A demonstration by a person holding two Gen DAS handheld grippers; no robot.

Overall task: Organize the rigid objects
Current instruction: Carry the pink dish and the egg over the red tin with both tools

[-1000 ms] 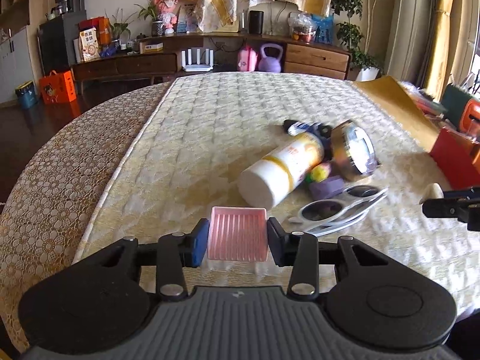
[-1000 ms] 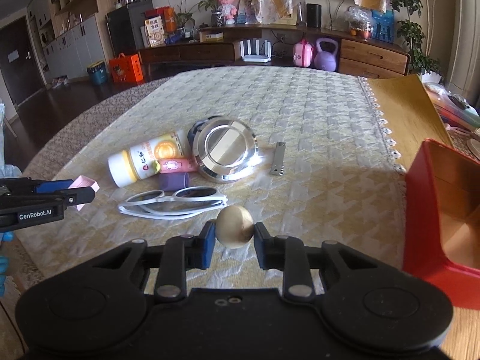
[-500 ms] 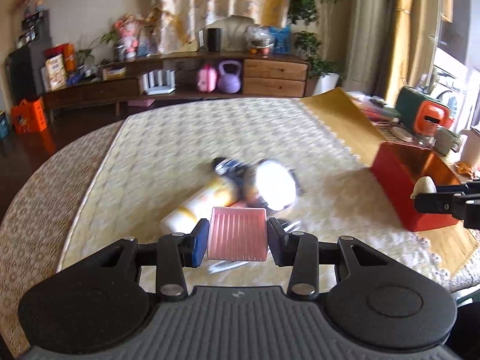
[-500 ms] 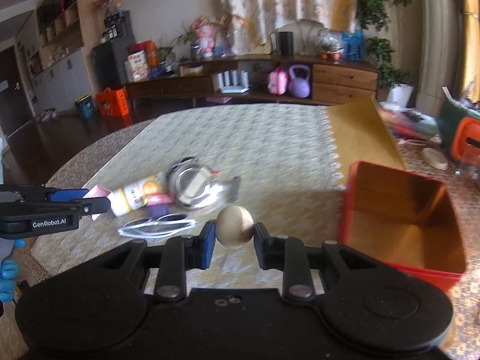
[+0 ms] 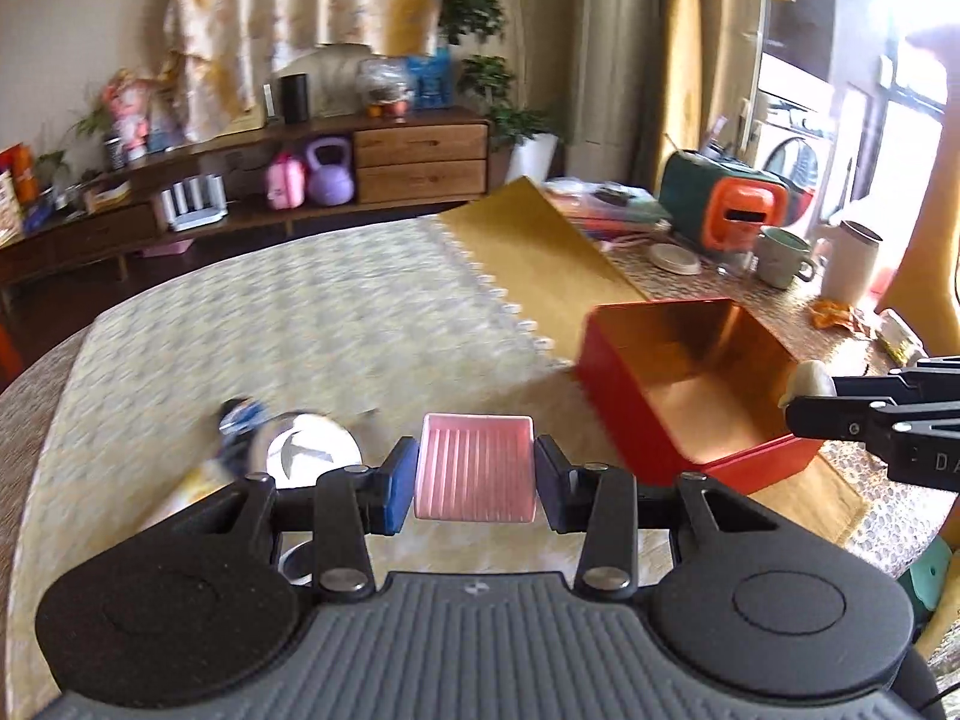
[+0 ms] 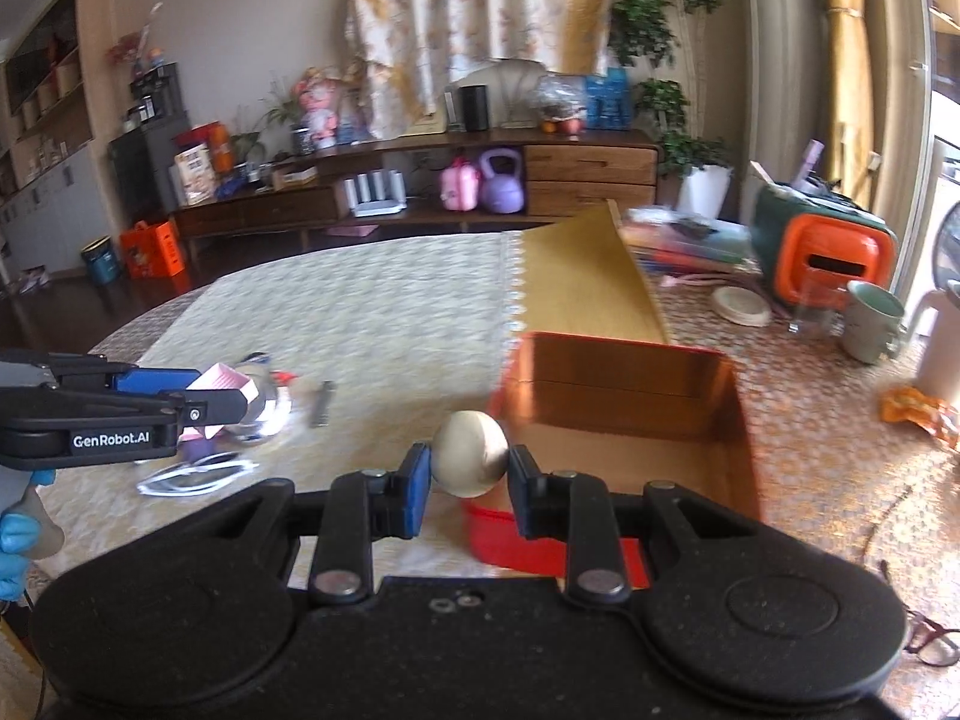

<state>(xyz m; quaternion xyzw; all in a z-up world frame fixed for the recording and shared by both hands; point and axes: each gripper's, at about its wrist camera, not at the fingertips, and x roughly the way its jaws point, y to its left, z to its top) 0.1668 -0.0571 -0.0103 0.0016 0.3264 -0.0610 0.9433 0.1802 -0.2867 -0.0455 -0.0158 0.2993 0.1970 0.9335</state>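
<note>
Left tongs [image 5: 474, 468] clamped flat-on across the pink tray [image 5: 474, 468], right tongs [image 6: 468, 462] pinching the egg [image 6: 470, 453] near the red box [image 6: 738, 396] — both likely light, stiff; egg rounder, slippier.

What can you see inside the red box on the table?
The red box shows only bare coppery walls and floor. Its near corner is hidden behind the right claw and the wooden egg it grips.
</note>
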